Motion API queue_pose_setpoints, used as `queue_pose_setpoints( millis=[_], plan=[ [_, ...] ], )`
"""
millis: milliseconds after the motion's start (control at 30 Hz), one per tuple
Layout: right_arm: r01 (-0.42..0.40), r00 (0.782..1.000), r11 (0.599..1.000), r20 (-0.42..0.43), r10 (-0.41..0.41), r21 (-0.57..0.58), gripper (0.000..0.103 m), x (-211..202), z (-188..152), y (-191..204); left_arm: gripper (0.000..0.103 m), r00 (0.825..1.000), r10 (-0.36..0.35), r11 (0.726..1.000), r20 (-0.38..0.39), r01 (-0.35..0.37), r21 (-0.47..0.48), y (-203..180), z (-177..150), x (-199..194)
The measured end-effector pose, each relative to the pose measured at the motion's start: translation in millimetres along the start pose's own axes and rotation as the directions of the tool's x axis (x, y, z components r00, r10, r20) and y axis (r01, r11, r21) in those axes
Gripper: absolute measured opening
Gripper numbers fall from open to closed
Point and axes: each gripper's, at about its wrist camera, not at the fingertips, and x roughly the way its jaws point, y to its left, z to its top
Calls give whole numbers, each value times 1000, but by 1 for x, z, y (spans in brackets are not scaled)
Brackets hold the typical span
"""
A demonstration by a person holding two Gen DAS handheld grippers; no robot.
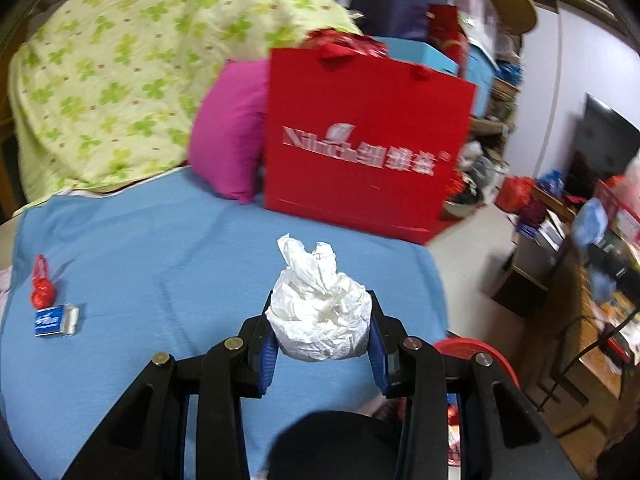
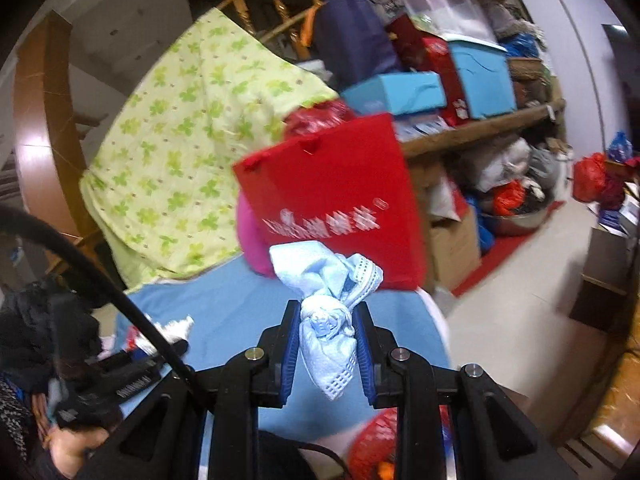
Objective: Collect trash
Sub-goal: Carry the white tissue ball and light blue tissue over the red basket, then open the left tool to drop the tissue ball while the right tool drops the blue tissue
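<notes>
In the left wrist view my left gripper [image 1: 320,330] is shut on a crumpled white tissue wad [image 1: 318,308], held above the blue bed cover [image 1: 160,272]. In the right wrist view my right gripper [image 2: 326,330] is shut on a balled-up light blue face mask [image 2: 328,320], its loose end sticking up past the fingertips. On the cover at far left lie a red knotted wrapper [image 1: 41,286] and a small blue and white packet [image 1: 54,320]. A red bin lined with a red bag [image 2: 376,440] shows below the right gripper, off the bed's edge; its rim [image 1: 476,354] shows in the left wrist view too.
A big red paper bag [image 1: 368,148] stands at the back of the bed beside a pink pillow [image 1: 228,132] and a green-patterned quilt [image 1: 120,60]. Shelves with boxes and bags [image 2: 460,80] fill the right side. A person's hand holds the left gripper handle [image 2: 100,380].
</notes>
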Motion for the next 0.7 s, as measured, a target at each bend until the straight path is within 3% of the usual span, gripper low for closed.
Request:
queue_pose_setpoints(
  millis=[267, 533, 600, 633, 667, 700],
  plan=[
    [136, 974, 986, -192, -116, 97, 28, 35, -72, -71, 40, 992, -94, 993, -85, 100, 69, -43, -17, 28],
    [213, 939, 969, -299, -168, 125, 30, 67, -107, -107, 40, 977, -147, 980, -154, 165, 109, -75, -30, 61],
    [233, 929, 964, -323, -181, 131, 44, 73, -108, -114, 40, 971, -166, 977, -170, 186, 109, -82, -30, 69],
    [239, 928, 962, -324, -184, 136, 68, 75, -108, -117, 40, 970, -172, 975, -174, 192, 111, -84, -30, 72],
    [240, 932, 961, -311, -188, 139, 76, 74, -107, -119, 40, 967, -177, 973, -181, 200, 115, -87, -31, 75],
    [245, 935, 960, -295, -197, 137, 76, 71, -105, -120, 40, 965, -185, 971, -186, 209, 119, -90, -32, 77]
  ],
)
